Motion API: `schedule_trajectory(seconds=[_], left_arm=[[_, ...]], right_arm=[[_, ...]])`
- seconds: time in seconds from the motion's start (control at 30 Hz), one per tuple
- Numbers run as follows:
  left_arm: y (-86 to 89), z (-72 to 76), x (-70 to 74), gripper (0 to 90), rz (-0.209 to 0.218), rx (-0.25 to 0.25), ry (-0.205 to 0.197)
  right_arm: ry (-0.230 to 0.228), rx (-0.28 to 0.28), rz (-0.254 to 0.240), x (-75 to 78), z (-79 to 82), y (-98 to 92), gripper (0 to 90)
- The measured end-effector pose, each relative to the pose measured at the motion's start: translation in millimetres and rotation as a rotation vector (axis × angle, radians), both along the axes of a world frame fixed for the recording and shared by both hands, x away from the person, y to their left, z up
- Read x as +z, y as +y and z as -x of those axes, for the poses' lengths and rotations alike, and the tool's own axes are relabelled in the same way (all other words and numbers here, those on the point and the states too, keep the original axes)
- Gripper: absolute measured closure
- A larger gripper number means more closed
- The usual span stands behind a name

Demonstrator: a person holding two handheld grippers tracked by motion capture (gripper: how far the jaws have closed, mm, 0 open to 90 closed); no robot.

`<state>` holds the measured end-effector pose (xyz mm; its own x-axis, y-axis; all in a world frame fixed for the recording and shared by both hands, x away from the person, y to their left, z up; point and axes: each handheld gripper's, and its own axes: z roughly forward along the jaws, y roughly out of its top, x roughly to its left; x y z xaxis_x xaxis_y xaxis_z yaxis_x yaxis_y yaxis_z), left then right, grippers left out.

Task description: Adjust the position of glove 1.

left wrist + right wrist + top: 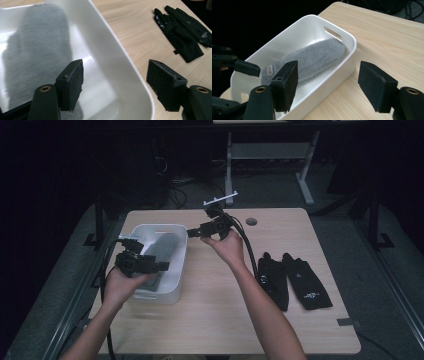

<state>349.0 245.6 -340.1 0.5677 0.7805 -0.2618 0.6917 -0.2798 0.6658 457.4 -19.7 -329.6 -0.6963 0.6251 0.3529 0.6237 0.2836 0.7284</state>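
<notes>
Left hand-held gripper (pixel 162 266) hangs over the near end of the white bin (pixel 177 270), jaws spread wide and nothing between them. Under it, the grey fuzzy mitten (pixel 37 50) lies flat along the bottom of the bin. Off to the person's right on the wooden surface (pixel 215 315), a pair of black gloves (pixel 295 280) lies side by side, well apart from the bin. Farther out, the right hand-held gripper (pixel 192 233) hovers above the surface just beside the bin's far right corner, pointing back toward it, jaws also spread and empty. Its own view looks down on the bin with the mitten lying lengthwise inside.
</notes>
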Motion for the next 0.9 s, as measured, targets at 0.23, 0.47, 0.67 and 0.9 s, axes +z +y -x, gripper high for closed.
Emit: schedule_trajectory(seconds=[0.23, 0.47, 0.67, 0.9], left_arm=[[-19.2, 0.7, 3.9, 27.9, -0.005, -0.041, -0.025], [-44.5, 2.1, 4.9, 26.4, 0.002, -0.083, -0.036], [-61.6, 3.4, 4.0, 25.1, 0.005, -0.112, -0.048], [-79.4, 5.1, 3.1, 23.3, 0.000, -0.141, -0.054]], right_arm=[[-0.008, -0.028, 0.001, 2.7, 5.4, -26.2, 31.6], [-0.008, -0.059, 0.008, 3.7, 14.8, -64.4, 30.5], [0.002, -0.091, 0.023, -1.0, 24.6, -96.3, 29.7], [0.009, -0.130, 0.011, -6.0, 32.0, -124.9, 29.5]])
